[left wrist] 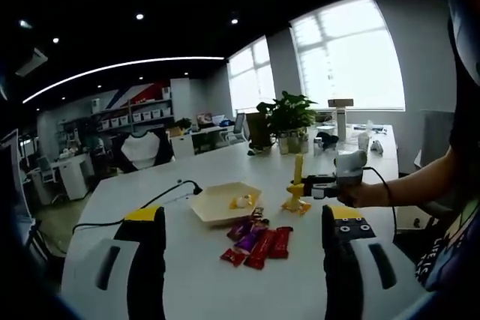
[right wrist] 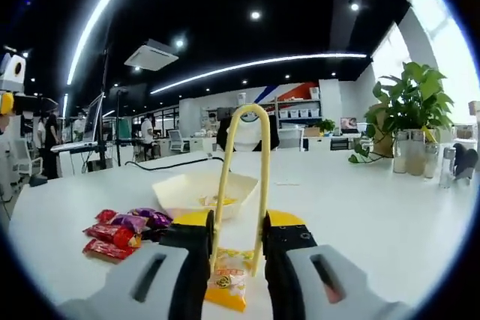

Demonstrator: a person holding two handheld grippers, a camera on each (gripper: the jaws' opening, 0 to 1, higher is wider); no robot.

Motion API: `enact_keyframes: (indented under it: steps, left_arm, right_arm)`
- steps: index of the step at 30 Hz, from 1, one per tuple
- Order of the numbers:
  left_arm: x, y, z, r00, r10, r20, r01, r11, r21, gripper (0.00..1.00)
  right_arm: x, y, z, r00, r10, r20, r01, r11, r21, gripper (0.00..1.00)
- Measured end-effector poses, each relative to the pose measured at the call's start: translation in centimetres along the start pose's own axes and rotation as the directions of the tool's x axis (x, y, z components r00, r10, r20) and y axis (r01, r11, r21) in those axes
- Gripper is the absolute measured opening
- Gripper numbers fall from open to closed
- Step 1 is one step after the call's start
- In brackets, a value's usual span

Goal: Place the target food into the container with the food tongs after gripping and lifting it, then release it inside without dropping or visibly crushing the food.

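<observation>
In the left gripper view a cream paper container (left wrist: pixel 219 201) sits mid-table with a small pale food piece (left wrist: pixel 241 201) inside. In front of it lies a pile of red and purple snack packs (left wrist: pixel 255 242). My left gripper (left wrist: pixel 244 219) is open, its jaws wide apart over the near table. To the right, a hand holds my right gripper (left wrist: pixel 339 183) with yellow tongs (left wrist: pixel 298 174) standing upright. In the right gripper view my right gripper (right wrist: pixel 236 239) is shut on the tongs (right wrist: pixel 241 177). Their tips reach down to a yellow-orange snack packet (right wrist: pixel 227 282). The container (right wrist: pixel 199 189) lies just beyond.
A black cable (left wrist: pixel 150 204) runs across the table left of the container. A potted plant (left wrist: pixel 286 118), bottles and boxes stand at the far end. The person's arm (left wrist: pixel 420 181) comes in from the right. The snack packs (right wrist: pixel 120 230) lie left of my right gripper.
</observation>
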State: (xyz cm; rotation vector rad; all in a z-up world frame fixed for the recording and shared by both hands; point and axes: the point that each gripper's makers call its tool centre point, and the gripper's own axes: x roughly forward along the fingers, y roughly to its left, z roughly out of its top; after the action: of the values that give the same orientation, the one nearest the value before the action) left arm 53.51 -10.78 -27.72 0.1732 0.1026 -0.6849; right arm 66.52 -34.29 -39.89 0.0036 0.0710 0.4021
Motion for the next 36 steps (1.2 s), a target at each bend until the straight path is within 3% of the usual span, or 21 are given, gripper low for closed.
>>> enact_keyframes:
  steps: [1, 4, 7, 9, 13, 21, 22, 28, 30, 36]
  left_arm:
    - [0.0, 0.0, 0.0, 1.000, 0.001, -0.001, -0.001, 1.000, -0.001, 0.91]
    - [0.1, 0.0, -0.1, 1.000, 0.001, -0.001, -0.001, 1.000, -0.001, 0.91]
    - [0.1, 0.0, 0.0, 1.000, 0.003, 0.004, -0.003, 1.000, -0.006, 0.91]
    - [0.0, 0.0, 0.1, 1.000, 0.004, 0.007, -0.004, 1.000, -0.006, 0.91]
    - [-0.1, 0.0, 0.2, 1.000, -0.002, 0.005, 0.002, 1.000, 0.002, 0.91]
    - [-0.3, 0.5, 0.6, 1.000, 0.005, 0.010, -0.006, 1.000, 0.015, 0.90]
    - [-0.3, 0.5, 0.6, 1.000, 0.005, 0.010, -0.006, 1.000, 0.015, 0.90]
    - [-0.5, 0.4, 0.3, 1.000, 0.001, 0.006, -0.001, 1.000, 0.015, 0.90]
    - [-0.5, 0.5, 0.3, 1.000, 0.003, 0.005, -0.003, 1.000, 0.016, 0.90]
    - [-1.0, 1.0, 0.5, 1.000, 0.019, 0.007, -0.019, 1.000, 0.023, 0.90]
  right_arm:
    - [0.1, 0.1, -0.3, 0.999, -0.003, -0.037, 0.000, 0.998, -0.065, 0.20]
    - [0.4, 0.4, -0.3, 0.997, -0.014, -0.076, 0.009, 0.998, -0.056, 0.17]
    - [0.3, 0.5, -0.2, 0.998, -0.013, -0.058, 0.010, 0.999, -0.048, 0.16]
    - [0.3, 0.1, 0.0, 0.998, -0.029, -0.047, 0.030, 0.999, 0.017, 0.15]
    - [0.3, 1.3, 0.3, 0.999, -0.006, -0.043, 0.006, 1.000, -0.002, 0.15]
    - [0.2, 3.0, 2.8, 0.999, 0.040, -0.007, -0.039, 0.999, 0.017, 0.15]
    - [0.3, 3.6, 3.3, 0.997, 0.072, -0.001, -0.072, 0.997, 0.040, 0.15]
    - [0.4, 3.4, 5.0, 0.998, 0.056, 0.015, -0.057, 0.997, 0.044, 0.15]
    - [0.4, 3.8, 5.7, 0.997, 0.069, 0.018, -0.069, 0.998, 0.002, 0.15]
    - [1.5, 4.1, 7.8, 0.994, 0.084, 0.075, -0.089, 0.994, 0.071, 0.15]
